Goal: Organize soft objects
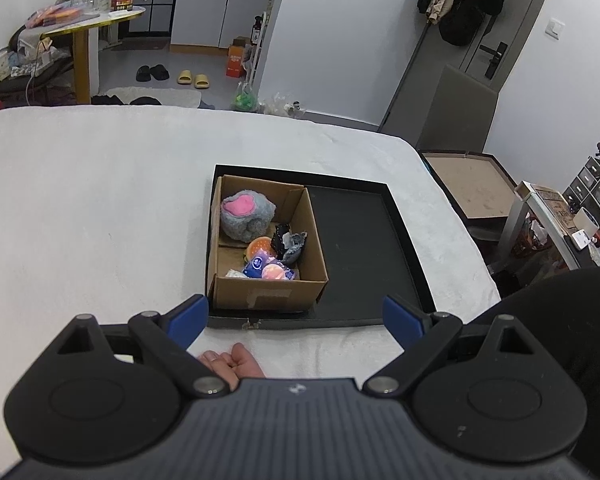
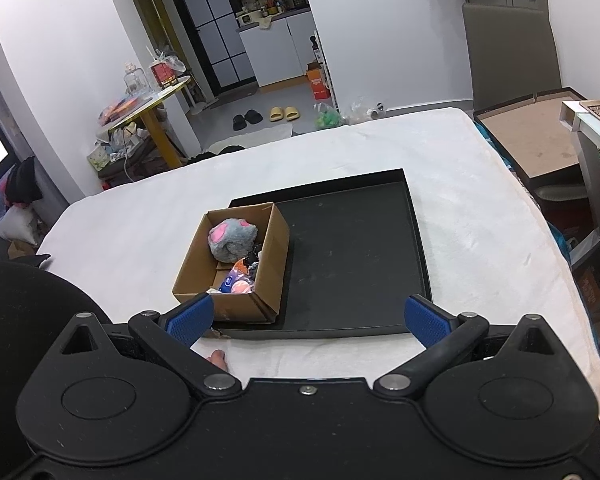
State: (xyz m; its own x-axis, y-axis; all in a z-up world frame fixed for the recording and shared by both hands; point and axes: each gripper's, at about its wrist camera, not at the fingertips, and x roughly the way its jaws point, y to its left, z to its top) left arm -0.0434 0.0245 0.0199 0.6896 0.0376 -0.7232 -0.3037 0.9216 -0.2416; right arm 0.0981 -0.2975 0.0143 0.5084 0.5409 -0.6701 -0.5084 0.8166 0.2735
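A brown cardboard box sits in the left part of a black tray on the white cover. In the box lie a grey plush paw with a pink pad, an orange squishy ball, a dark grey scrap toy and a blue-and-pink packet. My left gripper is open and empty, just before the tray's near edge. My right gripper is open and empty, above the tray's near edge; it sees the box, the plush paw and the tray.
The white cover spreads wide to the left. A brown-lined open case stands off the right edge, with shelves and clutter beyond. A grey panel leans at the wall. A yellow-legged table stands far left.
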